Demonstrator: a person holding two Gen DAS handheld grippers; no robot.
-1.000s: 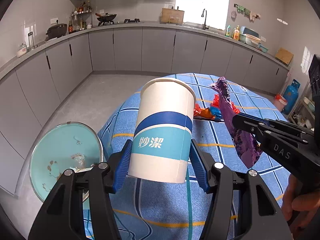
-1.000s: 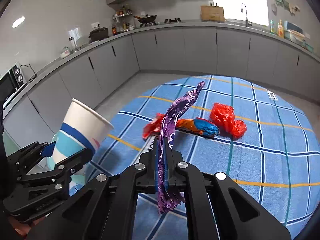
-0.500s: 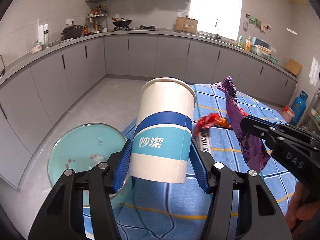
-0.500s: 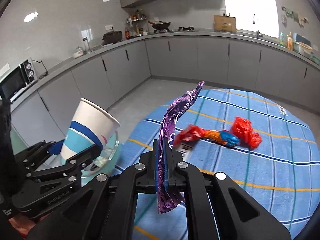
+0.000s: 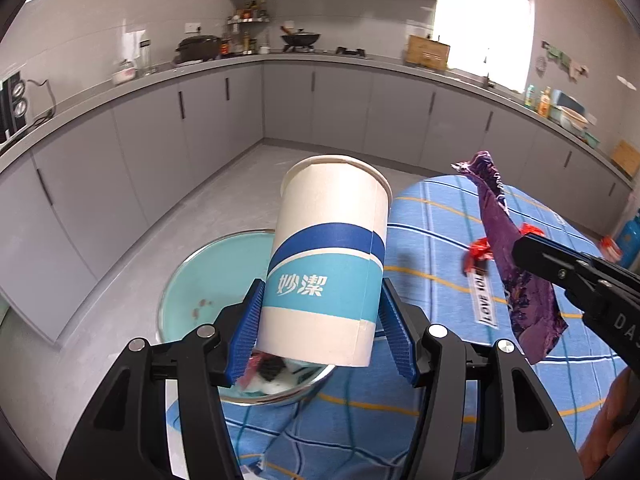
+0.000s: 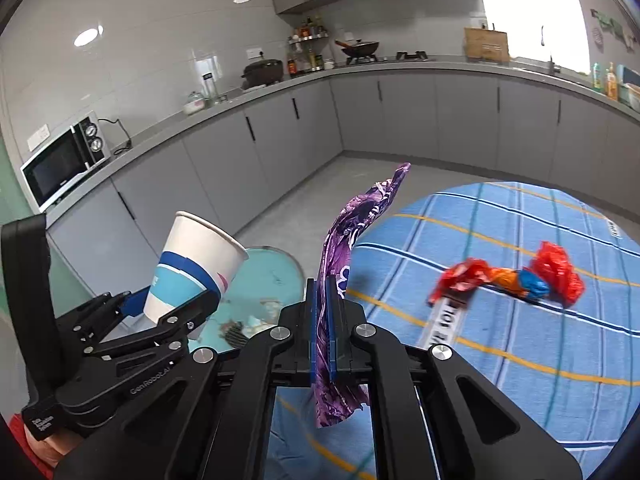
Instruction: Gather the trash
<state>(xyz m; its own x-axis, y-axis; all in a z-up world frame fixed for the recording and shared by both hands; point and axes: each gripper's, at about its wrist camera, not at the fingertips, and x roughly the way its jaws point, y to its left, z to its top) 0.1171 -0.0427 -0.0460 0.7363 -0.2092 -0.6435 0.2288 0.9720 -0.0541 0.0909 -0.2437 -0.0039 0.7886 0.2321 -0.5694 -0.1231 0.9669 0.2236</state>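
Trash (image 5: 276, 374) in the bin (image 5: 188, 280) sits mostly hidden behind the cup (image 5: 326, 264).

Paper cup (image 5: 328, 264), white with blue bands, upright and slightly tilted, pinched at its base, held over the bin. Purple wrapper (image 6: 344, 280), crumpled long strip, clamped mid-length, standing upright. Red-orange-blue wrappers (image 6: 516, 280) lying on the checked blue worktop (image 6: 520, 360). Teal-lined bin (image 5: 208, 280) holds scraps.
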